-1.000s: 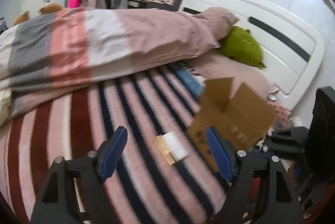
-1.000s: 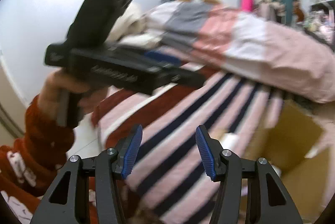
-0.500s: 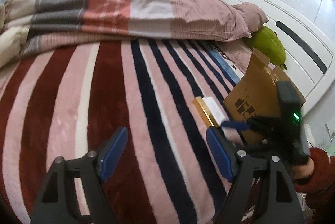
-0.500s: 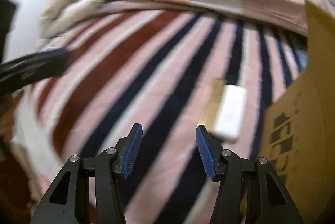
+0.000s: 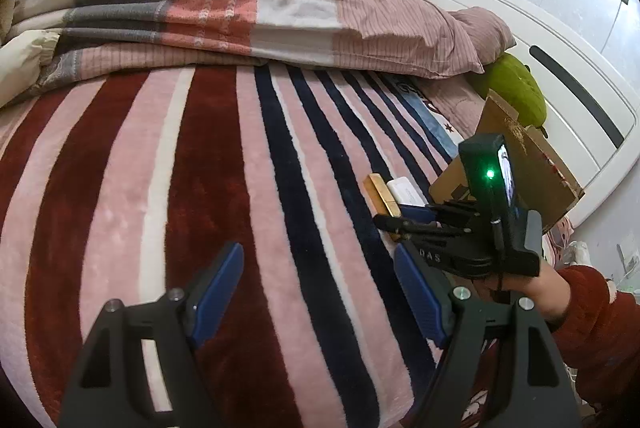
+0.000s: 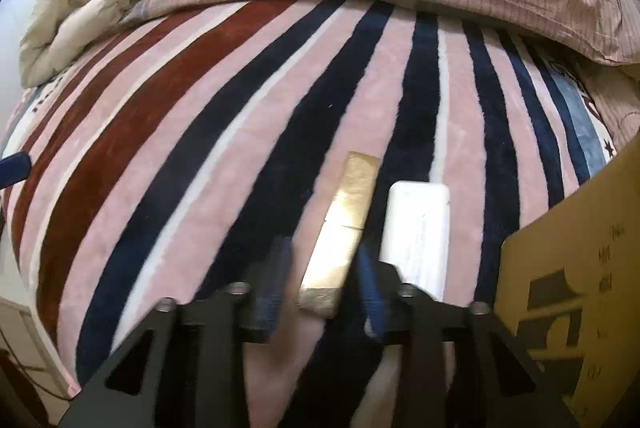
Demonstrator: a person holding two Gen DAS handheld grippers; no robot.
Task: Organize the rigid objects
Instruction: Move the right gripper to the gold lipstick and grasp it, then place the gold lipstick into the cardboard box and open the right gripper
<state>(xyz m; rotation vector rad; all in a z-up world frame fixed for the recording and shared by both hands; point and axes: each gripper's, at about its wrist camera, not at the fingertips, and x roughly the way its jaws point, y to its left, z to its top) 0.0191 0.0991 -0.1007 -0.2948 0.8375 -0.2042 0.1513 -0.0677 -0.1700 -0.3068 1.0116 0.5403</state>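
Observation:
A long gold box (image 6: 344,224) lies on the striped blanket, with a flat white box (image 6: 416,228) just to its right. My right gripper (image 6: 322,268) has come down over the near end of the gold box. Its jaws are closing with the box between them. The right finger (image 6: 366,280) is at the box's edge, and a thin gap shows by the left one. In the left wrist view the right gripper (image 5: 396,218) reaches the gold box (image 5: 380,188) and the white box (image 5: 406,188). My left gripper (image 5: 318,250) hovers open and empty over the blanket, left of them.
An open cardboard box (image 6: 580,268) stands right of the two boxes, also seen as the cardboard box (image 5: 532,164). A folded quilt (image 5: 200,0) lies across the far side of the bed, with a green plush (image 5: 516,92) by the white headboard (image 5: 560,76). A red sleeve (image 5: 592,316) holds the right gripper.
Both grippers have dropped toward the blanket. The right one swung down over the gold box and its jaws narrowed around it. The left one's jaws kept their width.

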